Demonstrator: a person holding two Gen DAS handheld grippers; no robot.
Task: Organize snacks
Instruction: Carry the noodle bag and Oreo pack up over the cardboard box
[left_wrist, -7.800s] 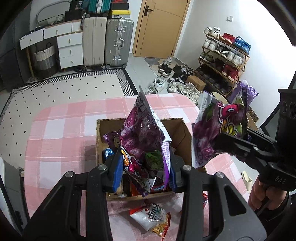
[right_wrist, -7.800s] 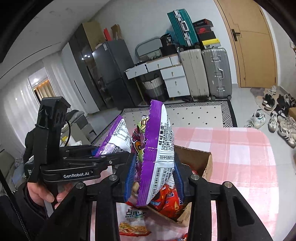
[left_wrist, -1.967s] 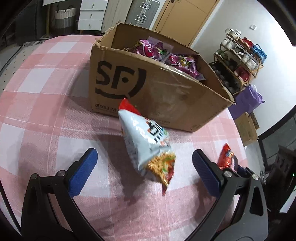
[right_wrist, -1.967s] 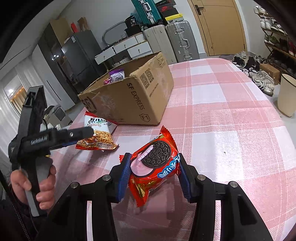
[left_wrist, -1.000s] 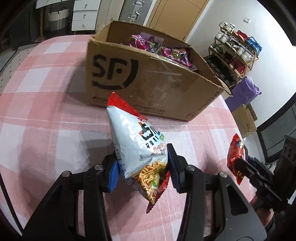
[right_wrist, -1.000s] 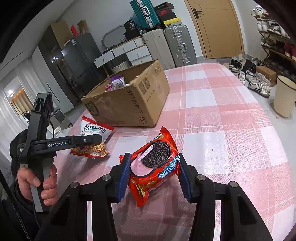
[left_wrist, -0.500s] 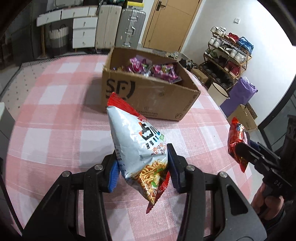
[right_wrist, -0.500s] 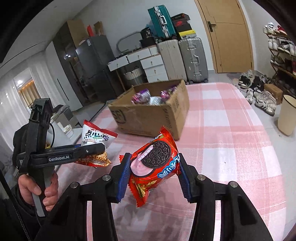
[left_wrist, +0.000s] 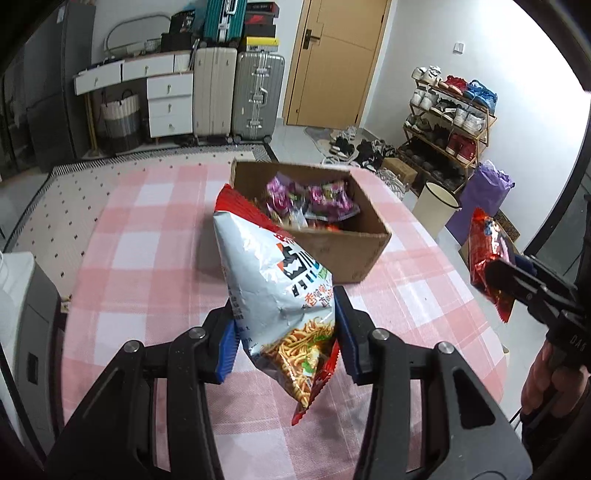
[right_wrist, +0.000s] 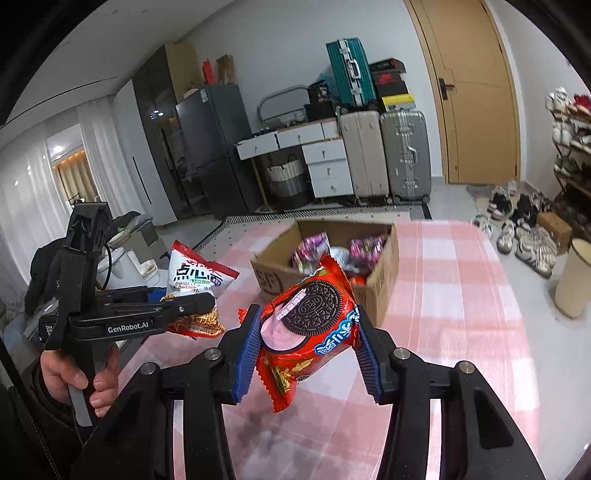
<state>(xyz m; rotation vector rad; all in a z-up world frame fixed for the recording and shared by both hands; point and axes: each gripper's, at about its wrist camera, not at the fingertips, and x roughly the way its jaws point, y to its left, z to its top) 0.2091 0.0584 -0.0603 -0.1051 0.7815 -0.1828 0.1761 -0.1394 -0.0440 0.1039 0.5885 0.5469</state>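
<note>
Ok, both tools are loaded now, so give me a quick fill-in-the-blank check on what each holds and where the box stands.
1. The left tool is shut on a silver and red bag of crispy ____ snack.
2. The right tool is shut on a red ____ cookie pack.
3. The cardboard box on the pink checked tablecloth stands ____, with purple snack packs inside.

Missing words: noodle; Oreo; open
</note>
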